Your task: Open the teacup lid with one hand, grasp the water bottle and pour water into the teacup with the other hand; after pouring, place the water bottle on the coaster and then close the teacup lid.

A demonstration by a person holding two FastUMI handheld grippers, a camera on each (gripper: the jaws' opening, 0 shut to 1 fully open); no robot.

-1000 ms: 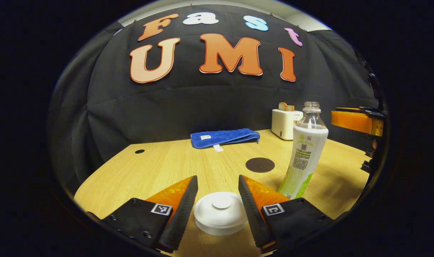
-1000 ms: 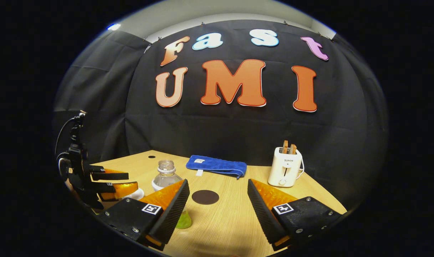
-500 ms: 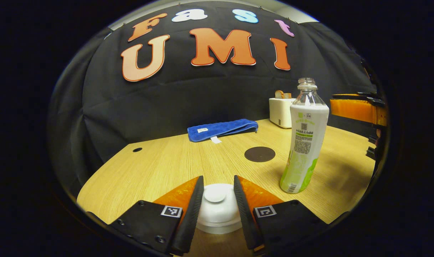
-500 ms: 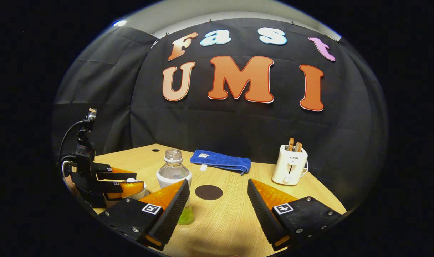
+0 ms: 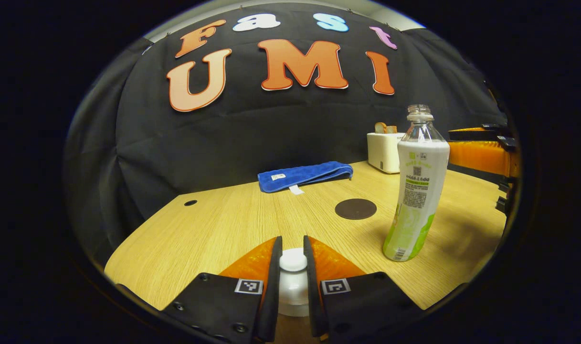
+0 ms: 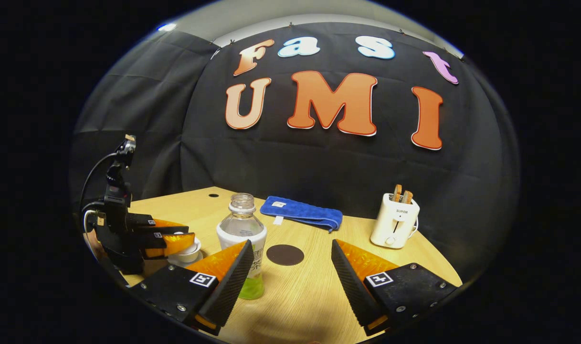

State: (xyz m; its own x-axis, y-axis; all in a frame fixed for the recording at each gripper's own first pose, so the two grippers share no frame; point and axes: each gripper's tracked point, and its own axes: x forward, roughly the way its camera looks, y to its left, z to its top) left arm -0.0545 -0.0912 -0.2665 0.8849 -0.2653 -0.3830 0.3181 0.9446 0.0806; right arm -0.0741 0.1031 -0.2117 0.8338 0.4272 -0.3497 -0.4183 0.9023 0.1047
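The white teacup lid [image 5: 293, 286] sits low in the left gripper view, and my left gripper [image 5: 292, 244] is shut on its round knob [image 5: 293, 261]. From the right gripper view, that left gripper [image 6: 172, 237] hovers over the white teacup [image 6: 189, 255] at the table's left. The uncapped water bottle [image 5: 417, 191] with a white and green label stands upright on the table to the right of the cup. My right gripper [image 6: 291, 246] is open, with the bottle [image 6: 243, 235] just beyond its left finger. A dark round coaster [image 6: 284, 254] lies bare behind the bottle.
A folded blue towel [image 6: 302, 214] lies at the back of the wooden table [image 6: 300, 296]. A white toaster [image 6: 394, 222] with toast in it stands at the back right. The table's left corner has a small hole [image 5: 190, 202].
My left gripper has closed from wide open around the lid down onto its knob. The right gripper has drifted back a little, bringing more of the bottle into its view.
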